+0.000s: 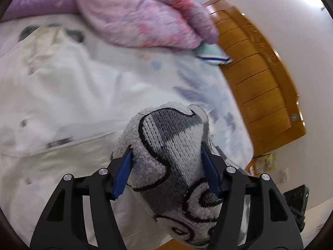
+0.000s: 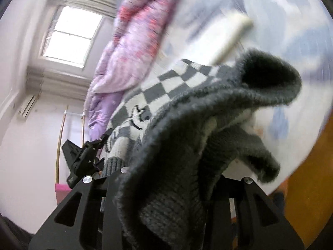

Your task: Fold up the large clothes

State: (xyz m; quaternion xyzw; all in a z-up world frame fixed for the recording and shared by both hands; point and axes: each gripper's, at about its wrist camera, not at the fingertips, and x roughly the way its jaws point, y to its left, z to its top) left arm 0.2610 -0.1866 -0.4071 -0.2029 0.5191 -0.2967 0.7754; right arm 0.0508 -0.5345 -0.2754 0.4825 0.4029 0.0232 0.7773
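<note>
A knitted sweater (image 1: 166,125), white and grey with black outlines, bunches up between the blue pads (image 1: 124,173) of my left gripper (image 1: 166,145), which is shut on it above the bed. In the right wrist view the same sweater (image 2: 187,114) shows a grey ribbed edge and a grey-and-white checked panel (image 2: 158,87). It is draped over my right gripper (image 2: 172,166), hiding the fingertips; the fabric rises out from between the fingers, gripped. The left gripper (image 2: 102,139) is seen at the left, holding the sweater's other end.
A white garment (image 1: 62,93) lies spread on the pale patterned bed sheet (image 1: 208,87). A pink-purple quilt (image 1: 135,14) is heaped at the far side, with a small folded blue-edged cloth (image 1: 212,54) beside it. A wooden bed board (image 1: 260,79) borders the right. A window (image 2: 70,35) is in the wall.
</note>
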